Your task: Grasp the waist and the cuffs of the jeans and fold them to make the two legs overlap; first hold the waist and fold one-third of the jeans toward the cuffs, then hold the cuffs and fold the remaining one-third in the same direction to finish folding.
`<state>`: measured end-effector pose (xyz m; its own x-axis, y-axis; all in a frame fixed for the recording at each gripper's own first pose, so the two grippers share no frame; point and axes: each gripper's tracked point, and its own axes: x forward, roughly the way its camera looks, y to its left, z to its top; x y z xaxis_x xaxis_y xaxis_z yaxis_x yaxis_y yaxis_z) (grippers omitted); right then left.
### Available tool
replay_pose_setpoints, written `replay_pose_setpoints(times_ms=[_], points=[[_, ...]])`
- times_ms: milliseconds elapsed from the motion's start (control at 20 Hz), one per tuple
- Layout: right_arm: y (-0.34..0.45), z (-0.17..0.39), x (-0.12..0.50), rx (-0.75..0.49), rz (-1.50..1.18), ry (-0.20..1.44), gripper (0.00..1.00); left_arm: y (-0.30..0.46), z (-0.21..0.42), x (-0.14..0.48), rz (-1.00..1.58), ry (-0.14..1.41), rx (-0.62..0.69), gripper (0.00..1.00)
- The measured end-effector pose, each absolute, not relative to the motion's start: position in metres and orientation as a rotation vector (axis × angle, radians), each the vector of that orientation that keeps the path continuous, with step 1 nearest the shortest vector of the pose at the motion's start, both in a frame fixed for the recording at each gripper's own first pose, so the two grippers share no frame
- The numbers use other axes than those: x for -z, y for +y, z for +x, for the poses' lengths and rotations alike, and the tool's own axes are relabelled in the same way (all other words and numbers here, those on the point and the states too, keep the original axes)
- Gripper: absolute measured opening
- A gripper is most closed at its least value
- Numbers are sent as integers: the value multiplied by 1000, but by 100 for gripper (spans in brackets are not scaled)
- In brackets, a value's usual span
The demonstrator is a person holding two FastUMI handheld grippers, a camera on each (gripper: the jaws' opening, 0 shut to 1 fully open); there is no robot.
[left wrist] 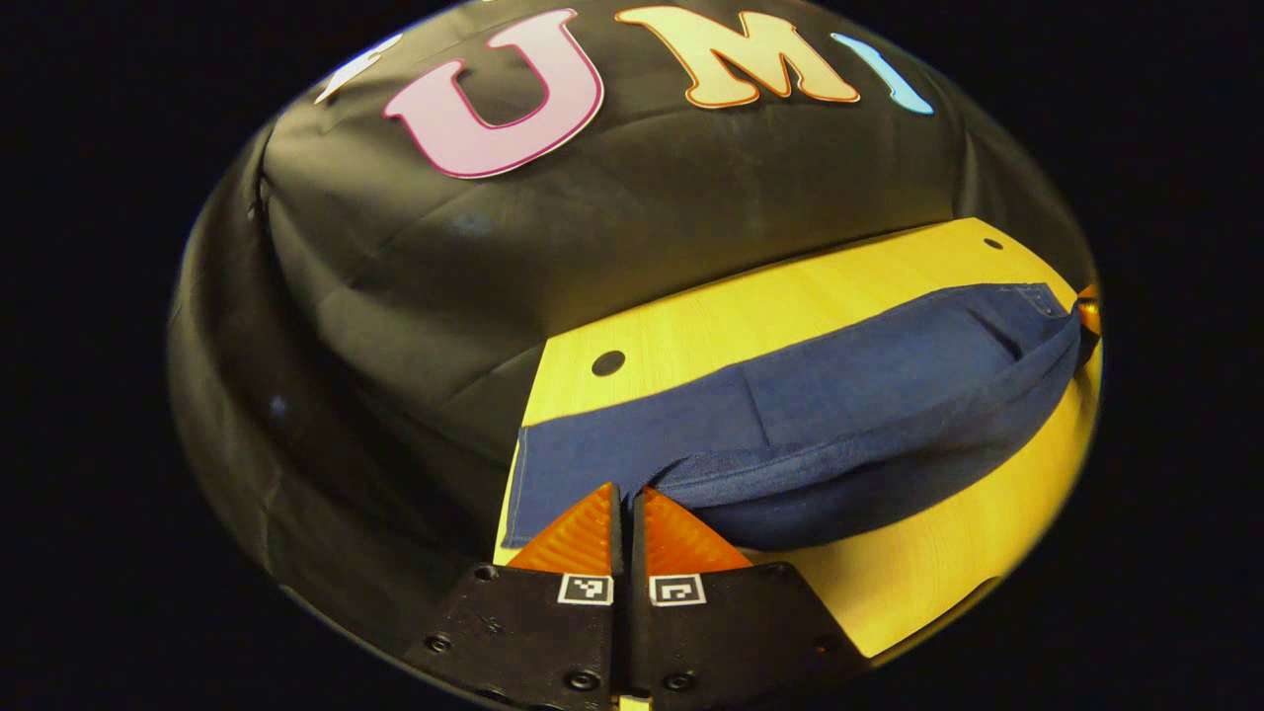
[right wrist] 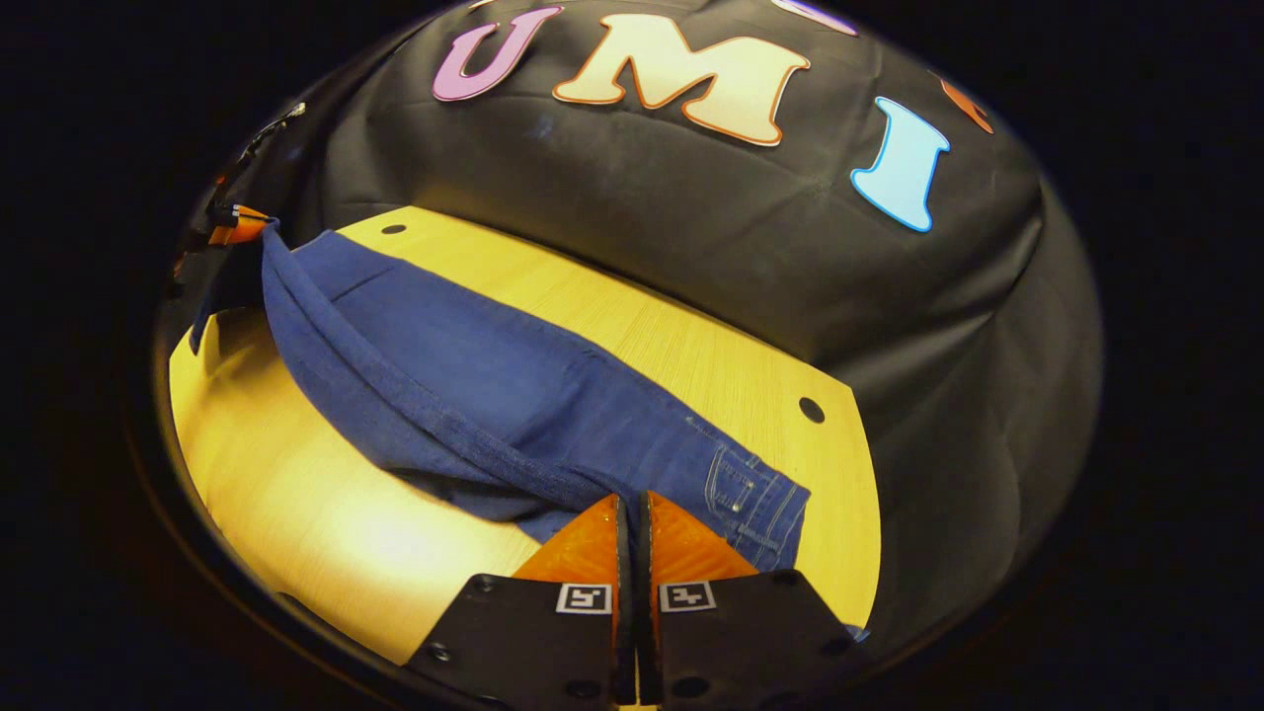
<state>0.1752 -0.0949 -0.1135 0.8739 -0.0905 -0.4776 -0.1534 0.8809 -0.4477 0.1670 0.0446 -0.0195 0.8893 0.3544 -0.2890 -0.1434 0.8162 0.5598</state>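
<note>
Down at the bottom of the left gripper view, the left gripper [left wrist: 626,491] has its two fingers pressed close together on an edge of the jeans [left wrist: 790,434], near the cuff end — a hem of blue denim runs right into the narrow gap between the tips. From there the fabric rises off the wooden table [left wrist: 711,316] in a long sagging fold toward the far corner, where the right gripper [left wrist: 1087,314] shows small, holding the other end.

In the right gripper view, the right gripper [right wrist: 632,497] is likewise pinched shut on the denim, at the waist end, with a back pocket [right wrist: 743,491] lying just beside its fingers. The lifted edge of the jeans [right wrist: 474,385] stretches away from it to the left gripper [right wrist: 237,229] at the far side — one layer hangs between the two grippers while the rest lies flat on the table [right wrist: 326,533]. Round dark holes [right wrist: 811,409] mark the tabletop's corners.
</note>
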Motion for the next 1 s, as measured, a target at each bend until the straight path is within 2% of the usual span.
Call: replay_pose_setpoints(times_ms=[300, 400, 500, 750, 900, 1000], points=[[-96, 274, 100, 41, -513, 444, 3, 59, 258, 3, 699, 403, -329, 0], [-96, 305, 115, 46, -509, 461, 1, 67, 283, 11, 711, 418, -358, 0], [-99, 330, 143, 50, -484, 514, 3, 74, 304, 25, 692, 432, -375, 0], [-106, 343, 182, 45, -439, 588, 2, 81, 334, 49, 721, 435, -390, 0], [-106, 343, 180, 39, -434, 589, 12, 82, 334, 58, 691, 441, -379, 0], [-108, 341, 178, 54, -408, 595, 17, 73, 330, 64, 640, 453, -348, 36]])
